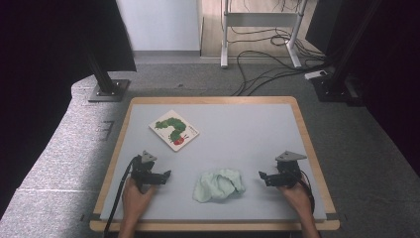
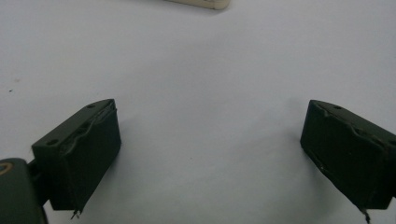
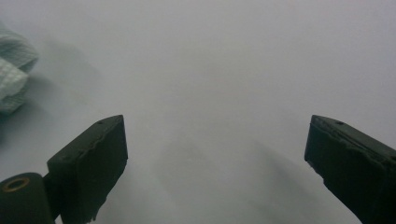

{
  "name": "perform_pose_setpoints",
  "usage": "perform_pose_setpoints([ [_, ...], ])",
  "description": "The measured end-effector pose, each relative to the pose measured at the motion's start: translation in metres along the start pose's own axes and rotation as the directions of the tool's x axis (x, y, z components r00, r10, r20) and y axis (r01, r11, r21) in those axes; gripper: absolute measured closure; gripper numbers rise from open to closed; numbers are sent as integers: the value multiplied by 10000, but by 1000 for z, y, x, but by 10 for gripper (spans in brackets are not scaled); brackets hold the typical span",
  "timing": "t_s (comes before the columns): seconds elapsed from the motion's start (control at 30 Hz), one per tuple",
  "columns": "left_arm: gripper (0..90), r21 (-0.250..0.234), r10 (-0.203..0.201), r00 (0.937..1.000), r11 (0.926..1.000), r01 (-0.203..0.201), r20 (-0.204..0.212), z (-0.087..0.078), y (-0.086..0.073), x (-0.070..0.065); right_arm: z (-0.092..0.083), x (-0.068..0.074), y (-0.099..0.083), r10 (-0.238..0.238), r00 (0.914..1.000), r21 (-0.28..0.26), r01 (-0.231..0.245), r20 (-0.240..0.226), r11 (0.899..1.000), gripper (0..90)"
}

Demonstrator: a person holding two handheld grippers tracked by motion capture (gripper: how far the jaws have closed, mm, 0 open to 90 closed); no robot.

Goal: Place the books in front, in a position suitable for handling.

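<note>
Flanking one crumpled pale-green cloth [image 1: 218, 184] near the worktop's [image 1: 247, 129] front edge, two tools point inward at it, its long axis running side to side. Left tool [image 1: 167, 174] and right tool [image 1: 261, 175] both hang released and empty, roughly equally near; one caterpillar card [image 1: 174, 130] lies toward the far-left corner.

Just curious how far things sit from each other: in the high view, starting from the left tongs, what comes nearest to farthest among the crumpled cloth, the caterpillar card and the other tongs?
1. Crumpled cloth, just to the right of the left tongs.
2. Caterpillar card, farther up the table.
3. Right tongs, across the table beyond the cloth.
</note>
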State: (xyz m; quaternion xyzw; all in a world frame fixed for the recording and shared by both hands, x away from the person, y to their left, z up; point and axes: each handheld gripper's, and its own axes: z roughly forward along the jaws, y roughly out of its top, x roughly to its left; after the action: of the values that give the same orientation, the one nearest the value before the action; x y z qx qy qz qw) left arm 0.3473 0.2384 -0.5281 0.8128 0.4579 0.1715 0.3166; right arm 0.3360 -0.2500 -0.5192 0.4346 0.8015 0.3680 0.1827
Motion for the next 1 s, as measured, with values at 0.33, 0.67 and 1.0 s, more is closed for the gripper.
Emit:
perform_pose_setpoints([
  [0.33,48,1,2,10000,10000,-2,0,0,0,0,-8,25,14,-509,9948,-162,496,-881,9986,62],
  [0.67,48,-2,-3,10000,10000,3,-2,0,0,0,-10,69,30,-1424,9651,-378,1374,-2198,9898,50],
  [1.0,47,3,-1,10000,10000,1,-1,0,0,0,5,110,38,-2142,9198,-587,2065,-3288,9767,23],
])
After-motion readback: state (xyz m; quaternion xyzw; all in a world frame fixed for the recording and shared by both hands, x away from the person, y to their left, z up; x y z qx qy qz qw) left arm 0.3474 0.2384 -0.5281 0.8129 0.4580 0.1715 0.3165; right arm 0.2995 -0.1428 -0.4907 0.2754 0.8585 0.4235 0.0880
